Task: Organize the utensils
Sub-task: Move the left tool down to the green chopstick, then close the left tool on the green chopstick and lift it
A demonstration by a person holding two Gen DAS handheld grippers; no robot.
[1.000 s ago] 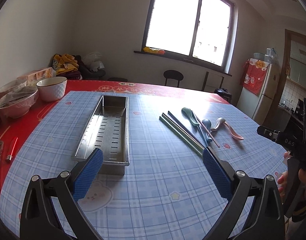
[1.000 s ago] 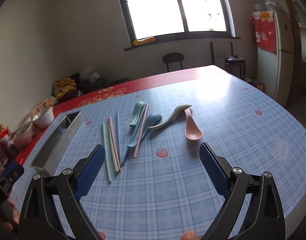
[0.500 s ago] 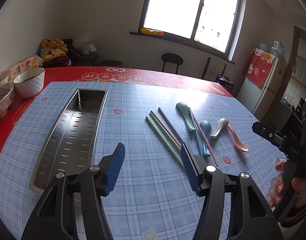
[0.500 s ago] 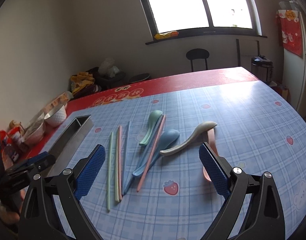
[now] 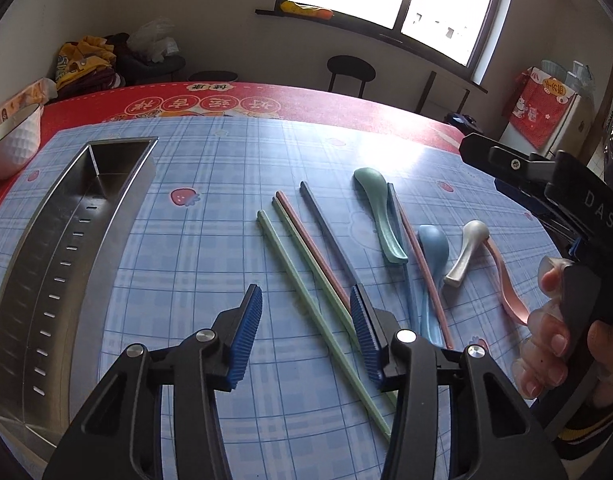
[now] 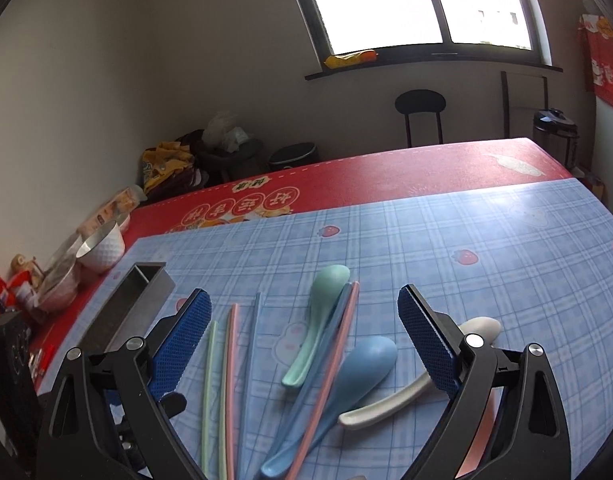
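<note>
Chopsticks and spoons lie on the blue plaid tablecloth. In the left wrist view my left gripper (image 5: 306, 312) is open, its jaws partly closed, low over two green chopsticks (image 5: 306, 308), beside a pink chopstick (image 5: 310, 244) and a dark blue one (image 5: 326, 228). Green (image 5: 378, 208), blue (image 5: 432, 248), white (image 5: 466, 252) and pink (image 5: 506, 280) spoons lie to the right. The steel tray (image 5: 62, 264) is at left. My right gripper (image 6: 302, 340) is wide open, empty, low over the green spoon (image 6: 318, 336) and blue spoon (image 6: 362, 368).
A white bowl (image 5: 10, 140) and metal bowls (image 6: 62, 280) stand at the table's left edge on the red cloth. The right hand-held gripper (image 5: 566, 208) shows at the right of the left wrist view. A chair (image 6: 420, 116) stands beyond the table.
Both grippers have moved forward and down toward the utensils. The left gripper's jaws have narrowed from wide open to a partial gap over the green chopsticks.
</note>
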